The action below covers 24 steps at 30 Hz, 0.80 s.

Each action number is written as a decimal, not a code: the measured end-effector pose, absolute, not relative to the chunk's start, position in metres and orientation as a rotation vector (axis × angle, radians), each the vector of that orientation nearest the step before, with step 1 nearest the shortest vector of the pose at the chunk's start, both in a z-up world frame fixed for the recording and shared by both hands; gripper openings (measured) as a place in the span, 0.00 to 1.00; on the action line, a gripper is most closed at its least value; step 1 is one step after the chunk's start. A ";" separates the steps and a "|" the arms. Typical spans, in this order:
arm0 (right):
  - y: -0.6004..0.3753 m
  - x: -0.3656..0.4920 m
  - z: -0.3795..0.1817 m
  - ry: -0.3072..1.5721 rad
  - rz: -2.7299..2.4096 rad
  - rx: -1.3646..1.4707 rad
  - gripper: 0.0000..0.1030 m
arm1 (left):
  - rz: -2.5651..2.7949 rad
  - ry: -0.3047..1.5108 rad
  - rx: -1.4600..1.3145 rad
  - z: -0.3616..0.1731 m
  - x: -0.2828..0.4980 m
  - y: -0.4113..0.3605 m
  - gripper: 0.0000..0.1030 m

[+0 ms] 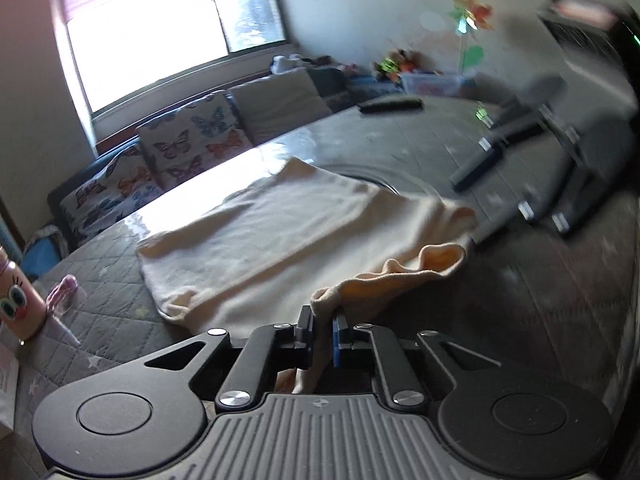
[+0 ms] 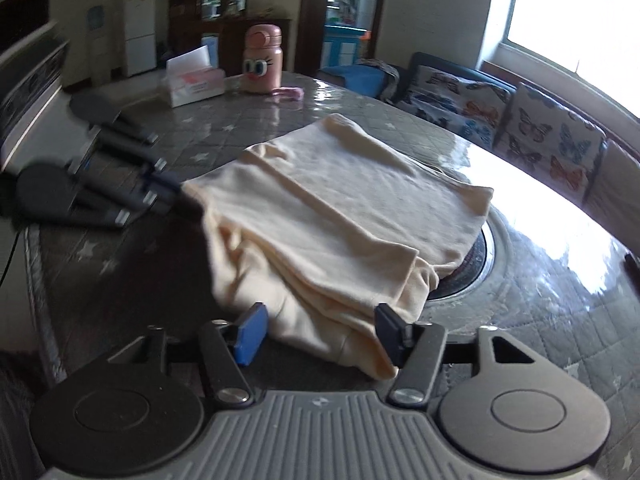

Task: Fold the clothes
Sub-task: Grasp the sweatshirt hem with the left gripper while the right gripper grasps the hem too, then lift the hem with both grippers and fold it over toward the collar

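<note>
So the left gripper has its jaws pinched nearly together on a bunched edge of the cream garment, with the fabric running between the pads and down behind them. The right gripper is standing pretty wide, a folded corner of that same garment lying between the pads; the dark pad touches the cloth, the blue one sits just off it. There's one garment, spread ahead of both jaws on the quilted grey table. Beyond it: one pink cartoon-eyed bottle and one tissue box, whose print is too blurry to read. No brand I can make out anywhere.
</note>
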State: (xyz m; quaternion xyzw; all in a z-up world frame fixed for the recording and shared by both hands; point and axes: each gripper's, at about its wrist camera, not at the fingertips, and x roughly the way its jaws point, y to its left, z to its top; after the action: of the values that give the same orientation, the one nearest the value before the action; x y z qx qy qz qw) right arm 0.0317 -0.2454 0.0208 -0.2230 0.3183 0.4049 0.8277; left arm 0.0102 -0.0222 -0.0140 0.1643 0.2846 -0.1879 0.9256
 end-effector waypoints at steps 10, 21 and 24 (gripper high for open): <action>-0.223 0.030 0.006 0.566 0.881 -0.598 0.66 | -0.371 0.591 0.263 0.001 0.031 -0.017 0.09; -0.212 0.058 0.000 0.654 0.902 -0.512 0.20 | -0.387 0.608 0.279 -0.008 0.016 -0.014 0.18; -0.213 0.060 0.004 0.667 0.903 -0.480 0.14 | -0.373 0.608 0.301 -0.013 0.009 -0.014 0.36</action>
State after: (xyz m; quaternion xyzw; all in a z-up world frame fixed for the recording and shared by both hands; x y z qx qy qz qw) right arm 0.0605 -0.2126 0.0038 -0.2254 0.3133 0.4239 0.8194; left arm 0.0086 -0.0139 -0.0127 0.1470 0.2964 -0.1818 0.9260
